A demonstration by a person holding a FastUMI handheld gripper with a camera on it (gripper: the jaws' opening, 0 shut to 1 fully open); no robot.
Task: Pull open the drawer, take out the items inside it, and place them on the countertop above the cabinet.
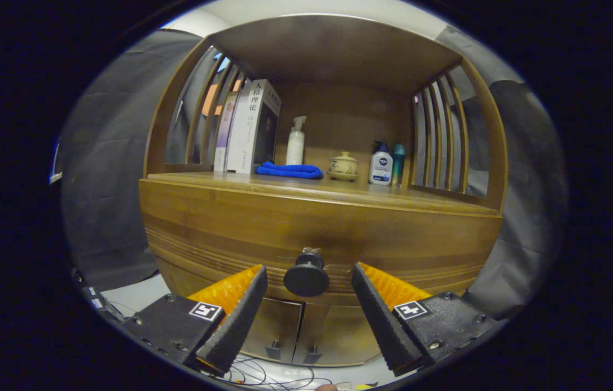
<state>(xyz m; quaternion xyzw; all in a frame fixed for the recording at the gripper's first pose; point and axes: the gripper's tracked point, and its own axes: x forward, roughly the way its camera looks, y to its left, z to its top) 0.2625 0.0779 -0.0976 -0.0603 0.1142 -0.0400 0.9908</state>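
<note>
- Two fingers of the tongs (pixel 309 290) are standing wide apart, gripping nothing, with the round dark knob (pixel 306 277) of the drawer sitting between their tips and touching neither.
- Judging by that, the coming move is hinging on the knob lying dead ahead and centred in the gap; closing on it and drawing straight back toward the camera seems the way.
- Its short stem is pointing out from the curved brown wooden drawer front (pixel 317 228) toward the tongs, so the pull axis is running along the fingers.
- Above the drawer, the wooden bench (pixel 312 187) of the cabinet is carrying upright books (pixel 252 127), a folded blue cloth (pixel 290 170), a white pump bottle (pixel 295 141), a small lidded ceramic pot (pixel 343 164), a white lotion bottle (pixel 380 164) and a slim teal bottle (pixel 398 157).
- Bare wood along the front edge is looking like the free spot.
- Below, two lower cabinet doors (pixel 295 331) are showing partly, behind the fingers.
- With the drawer shut, its contents are being hidden entirely; whether the knob is deep enough between the fingertips for a grip is hard to tell.
</note>
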